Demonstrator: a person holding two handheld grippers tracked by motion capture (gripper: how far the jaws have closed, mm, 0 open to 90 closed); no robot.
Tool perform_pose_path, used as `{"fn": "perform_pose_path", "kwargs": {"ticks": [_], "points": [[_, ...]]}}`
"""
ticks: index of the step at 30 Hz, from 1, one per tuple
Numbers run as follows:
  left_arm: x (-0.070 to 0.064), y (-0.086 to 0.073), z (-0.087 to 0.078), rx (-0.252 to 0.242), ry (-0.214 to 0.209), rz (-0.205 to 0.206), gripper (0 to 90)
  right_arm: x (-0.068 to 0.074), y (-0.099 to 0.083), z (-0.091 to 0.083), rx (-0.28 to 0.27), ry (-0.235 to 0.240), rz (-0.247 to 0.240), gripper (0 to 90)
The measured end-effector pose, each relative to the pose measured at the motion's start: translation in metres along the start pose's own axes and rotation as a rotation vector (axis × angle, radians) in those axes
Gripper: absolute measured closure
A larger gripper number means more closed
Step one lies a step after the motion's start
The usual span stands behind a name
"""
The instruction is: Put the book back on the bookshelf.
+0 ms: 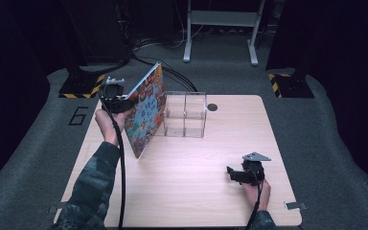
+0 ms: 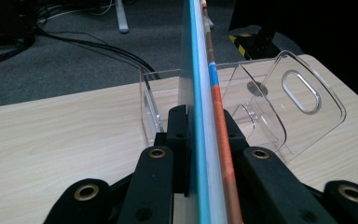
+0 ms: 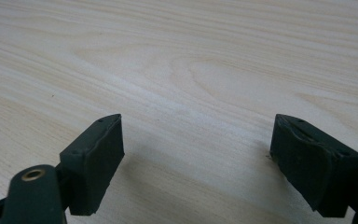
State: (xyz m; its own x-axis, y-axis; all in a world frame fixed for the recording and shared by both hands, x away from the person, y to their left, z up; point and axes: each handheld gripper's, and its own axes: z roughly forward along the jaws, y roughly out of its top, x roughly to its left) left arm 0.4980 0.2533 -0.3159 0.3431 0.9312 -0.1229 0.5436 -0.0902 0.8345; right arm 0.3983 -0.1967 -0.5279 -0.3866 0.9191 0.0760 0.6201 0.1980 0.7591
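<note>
A pale wood-grain worktop (image 1: 196, 191) stands on grey carpet in a dark room, with black cables and a grey metal frame (image 1: 220, 24) on the floor beyond it.

Nearest the person, at the right front of the worktop, the right gripper (image 1: 235, 175) sits low over bare wood. Its own view shows what the high view cannot: its jaws stand wide apart with nothing between them, only wood grain below.

Farther in at the left, the left gripper (image 1: 124, 101) holds a thin picture book (image 1: 148, 112) on edge, tilted, its lower corner at or near the worktop and its colourful cover facing right. The left gripper view sees the book (image 2: 205, 93) edge-on, with a blue cover edge and an orange-and-blue spine, and the jaws closed flat against both its sides.

Just beyond the book is a clear plastic organiser (image 1: 184, 115) with compartments; the left gripper view shows its dividers and an oval handle slot (image 2: 300, 91) in one end wall.
</note>
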Motion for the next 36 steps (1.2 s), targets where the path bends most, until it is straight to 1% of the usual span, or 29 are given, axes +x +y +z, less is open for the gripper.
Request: {"fn": "perform_pose_path", "kwargs": {"ticks": [1,2,3,4,5,6,7,9,12,13,15,16,17,18,19,20,21,22,24,25,26,28,29,31,33,36], "points": [[0.000,-0.002,0.000,-0.008,0.001,-0.012,79.6,0.000,0.000,0.000,0.001,0.002,-0.001,17.0],[0.000,-0.003,0.000,-0.010,0.003,-0.007,79.5,0.000,0.000,0.000,0.000,0.000,0.000,17.0],[0.000,-0.006,0.000,-0.016,0.004,-0.014,79.4,0.000,0.000,0.000,0.003,0.003,-0.008,17.0],[0.001,-0.008,0.001,-0.026,0.004,-0.024,79.4,0.000,0.000,0.000,0.000,0.000,0.000,17.0],[0.002,-0.010,0.000,-0.026,-0.001,-0.032,79.3,0.000,0.000,0.000,0.001,0.000,-0.002,17.0],[0.004,-0.013,0.000,-0.036,-0.002,-0.042,79.0,0.000,0.000,0.000,0.002,0.004,-0.003,17.0],[0.005,-0.015,0.000,-0.033,-0.004,-0.046,78.8,0.000,0.000,0.000,-0.001,0.009,0.004,17.0],[0.008,-0.019,-0.001,-0.053,-0.014,-0.068,78.1,0.001,0.000,0.000,-0.003,0.009,0.008,17.0],[0.010,-0.020,-0.003,-0.047,-0.029,-0.059,75.3,0.001,0.000,0.000,-0.002,0.008,0.006,17.0],[0.010,-0.020,-0.004,-0.046,-0.032,-0.057,72.9,0.001,0.000,0.000,0.000,0.008,0.010,17.0],[0.010,-0.021,-0.004,-0.045,-0.024,-0.040,66.6,0.001,0.000,-0.001,0.000,0.007,0.010,17.0],[0.011,-0.022,-0.005,-0.044,-0.033,-0.043,64.5,0.001,0.000,-0.001,0.000,0.007,0.011,17.1],[0.011,-0.023,-0.005,-0.031,-0.039,-0.039,62.0,0.001,0.000,-0.001,0.000,0.007,0.011,17.0],[0.011,-0.023,-0.006,-0.029,-0.038,-0.037,56.8,0.000,0.000,-0.001,0.003,0.002,-0.001,17.0],[0.010,-0.024,-0.007,-0.025,-0.033,-0.025,53.8,0.000,0.000,0.000,0.004,0.001,0.000,17.0],[0.010,-0.024,-0.008,-0.015,-0.039,-0.018,49.8,0.000,0.000,-0.001,0.004,0.001,0.000,17.0],[0.010,-0.026,-0.009,-0.014,-0.042,-0.016,45.7,0.000,0.000,0.000,0.004,0.001,-0.002,17.0],[0.009,-0.027,-0.010,-0.023,-0.039,-0.016,42.1,0.000,0.000,-0.001,0.004,0.001,0.002,17.0],[0.009,-0.030,-0.014,-0.015,-0.057,-0.009,34.7,0.000,0.000,-0.001,0.004,0.001,-0.001,17.0],[0.009,-0.032,-0.015,-0.029,-0.060,-0.002,31.6,0.001,0.000,0.000,0.004,-0.001,0.002,17.0],[0.009,-0.033,-0.017,-0.031,-0.075,0.000,29.1,0.000,0.000,-0.001,0.004,0.001,-0.002,17.0],[0.008,-0.036,-0.021,-0.037,-0.086,0.007,20.7,0.000,0.000,0.000,0.003,0.002,-0.004,17.0],[0.007,-0.037,-0.023,-0.049,-0.087,0.011,18.7,0.000,0.000,0.000,0.002,0.001,-0.003,17.0],[0.006,-0.039,-0.028,-0.055,-0.099,0.019,14.9,0.000,0.000,0.000,0.003,0.001,-0.004,17.0],[0.005,-0.042,-0.033,-0.066,-0.098,0.035,15.0,0.000,0.000,0.000,0.004,0.001,-0.004,17.0],[0.004,-0.049,-0.040,-0.091,-0.096,0.040,14.9,0.000,0.000,0.000,0.004,0.001,-0.005,17.0]]}}
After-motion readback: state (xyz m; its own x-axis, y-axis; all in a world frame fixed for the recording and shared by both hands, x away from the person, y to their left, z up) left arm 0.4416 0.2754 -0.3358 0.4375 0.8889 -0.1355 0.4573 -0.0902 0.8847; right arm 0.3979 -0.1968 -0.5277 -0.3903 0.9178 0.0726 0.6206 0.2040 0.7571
